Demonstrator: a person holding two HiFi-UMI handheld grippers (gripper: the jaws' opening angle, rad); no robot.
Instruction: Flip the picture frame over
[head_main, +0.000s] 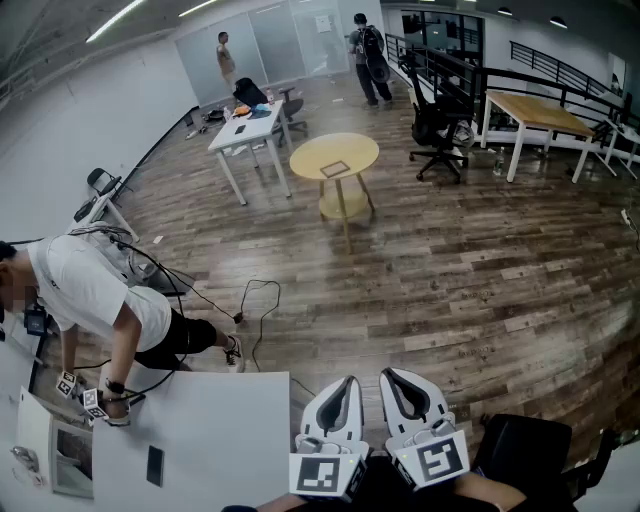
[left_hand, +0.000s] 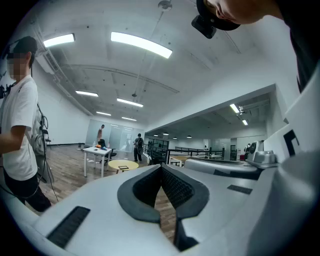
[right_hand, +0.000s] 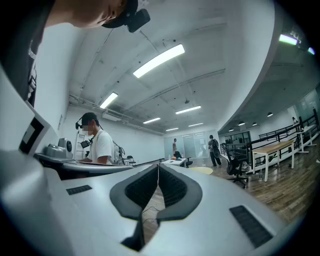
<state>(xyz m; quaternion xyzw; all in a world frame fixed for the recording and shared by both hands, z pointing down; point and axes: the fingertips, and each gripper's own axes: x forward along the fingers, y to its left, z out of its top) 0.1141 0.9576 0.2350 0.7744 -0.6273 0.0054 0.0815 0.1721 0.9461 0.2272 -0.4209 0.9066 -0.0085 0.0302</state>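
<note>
The picture frame (head_main: 335, 168), a small dark rectangle, lies flat on top of a round yellow table (head_main: 358, 150) in the far middle of the room, well apart from both tongs. Neither gripper is anywhere near it: the left gripper (head_main: 347, 383) and the right gripper (head_main: 391, 377) sit side by side at the near edge of the head view, pointing out across the wood floor (head_main: 450, 270). In each gripper view the two dark pads meet at their tips, so both pairs of jaws are together with nothing between them. Just left of the left gripper is the corner of a near white table (head_main: 220, 430), where a person in a white shirt (head_main: 85, 290) bends over the far left end with marker cubes at the hand. A black cable (head_main: 262, 300) loops over the floor beyond that table. Left of the round table stands a far white table (head_main: 245, 130) with small items on it; to its right are a black office chair (head_main: 440, 125) and a wooden desk (head_main: 535, 110). Two people (head_main: 227, 55) stand by the glass wall at the far end.
</note>
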